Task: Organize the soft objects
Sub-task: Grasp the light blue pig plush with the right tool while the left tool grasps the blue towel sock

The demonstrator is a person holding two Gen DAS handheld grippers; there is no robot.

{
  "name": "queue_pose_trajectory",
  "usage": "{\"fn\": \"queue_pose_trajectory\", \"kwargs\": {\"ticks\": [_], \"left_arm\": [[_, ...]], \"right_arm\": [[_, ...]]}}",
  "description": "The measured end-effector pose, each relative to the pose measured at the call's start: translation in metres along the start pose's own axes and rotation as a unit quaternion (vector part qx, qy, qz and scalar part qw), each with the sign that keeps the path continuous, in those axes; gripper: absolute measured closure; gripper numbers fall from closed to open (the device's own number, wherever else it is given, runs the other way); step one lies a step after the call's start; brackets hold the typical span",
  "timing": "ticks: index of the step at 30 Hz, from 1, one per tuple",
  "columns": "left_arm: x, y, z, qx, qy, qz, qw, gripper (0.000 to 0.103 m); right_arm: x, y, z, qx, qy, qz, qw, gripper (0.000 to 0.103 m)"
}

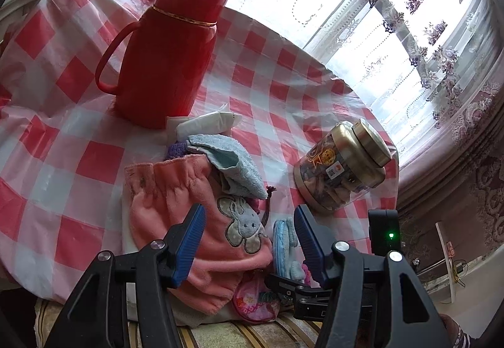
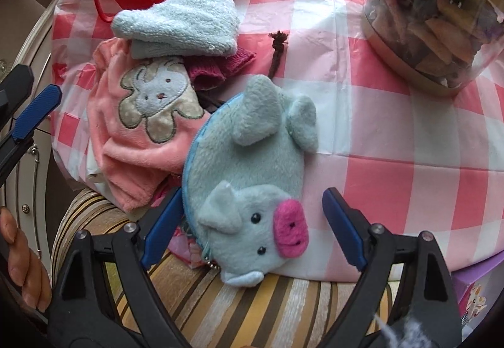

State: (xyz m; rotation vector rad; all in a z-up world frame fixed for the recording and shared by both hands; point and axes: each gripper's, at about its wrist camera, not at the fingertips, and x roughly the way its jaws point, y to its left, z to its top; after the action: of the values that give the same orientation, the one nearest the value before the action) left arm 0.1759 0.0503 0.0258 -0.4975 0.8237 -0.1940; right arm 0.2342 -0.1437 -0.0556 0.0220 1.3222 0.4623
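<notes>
right gripper [image 2: 252,228] jaws wide apart, straddling head of blue pig pouch [image 2: 249,187], not clamped | left gripper [image 1: 249,241] jaws apart over pink drawstring bag [image 1: 189,215], pads clear | blue towel [image 2: 179,23] atop bag, 11 o'clock of pig | red thermos [image 1: 167,45] beyond | snack jar [image 2: 441,14] at 2 o'clock

We see a red flask [image 1: 163,52] standing upright on the bench [image 1: 63,140], which wears a pink-and-white checked plastic cover. A white packet [image 1: 209,124] lies just beside the flask's base. Well apart to the right, a clear jar [image 1: 341,165] with a gold lid lies tilted on its side. Behind hangs a flowered lace curtain [image 1: 409,17]. A striped cushion [image 2: 267,307] lies below the bench edge.
</notes>
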Motion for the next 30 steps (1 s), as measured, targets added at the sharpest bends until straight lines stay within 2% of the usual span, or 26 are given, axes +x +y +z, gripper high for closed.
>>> {"fn": "queue_pose_trajectory", "kwargs": {"ticks": [1, 3, 6, 11, 16, 22, 27, 30], "left_arm": [[0.001, 0.002, 0.000, -0.001, 0.001, 0.000, 1.0000, 0.044], [0.003, 0.004, 0.000, -0.003, 0.003, 0.000, 1.0000, 0.044], [0.004, 0.005, 0.000, -0.002, 0.003, 0.006, 1.0000, 0.044], [0.009, 0.002, 0.002, 0.010, 0.007, 0.020, 0.9997, 0.044], [0.017, -0.010, 0.011, 0.041, 0.012, 0.051, 0.9978, 0.044], [0.040, -0.032, 0.023, 0.100, 0.023, 0.098, 0.9898, 0.043], [0.062, -0.060, 0.035, 0.168, 0.016, 0.149, 0.9744, 0.034], [0.085, -0.072, 0.041, 0.201, 0.028, 0.180, 0.9626, 0.032]], "right_arm": [[0.002, -0.001, 0.000, 0.000, 0.000, -0.003, 1.000, 0.015], [0.003, 0.000, 0.000, -0.004, -0.004, -0.004, 1.000, 0.030], [0.000, -0.002, -0.003, -0.007, -0.013, -0.015, 1.000, 0.046], [-0.006, -0.011, -0.011, -0.004, -0.029, -0.016, 0.999, 0.058], [-0.026, -0.028, -0.015, 0.008, -0.065, -0.031, 0.997, 0.059], [-0.048, -0.040, -0.020, 0.018, -0.112, -0.062, 0.992, 0.060], [-0.059, -0.047, -0.020, 0.020, -0.139, -0.080, 0.987, 0.060], [-0.063, -0.052, -0.023, 0.024, -0.146, -0.083, 0.985, 0.060]]}}
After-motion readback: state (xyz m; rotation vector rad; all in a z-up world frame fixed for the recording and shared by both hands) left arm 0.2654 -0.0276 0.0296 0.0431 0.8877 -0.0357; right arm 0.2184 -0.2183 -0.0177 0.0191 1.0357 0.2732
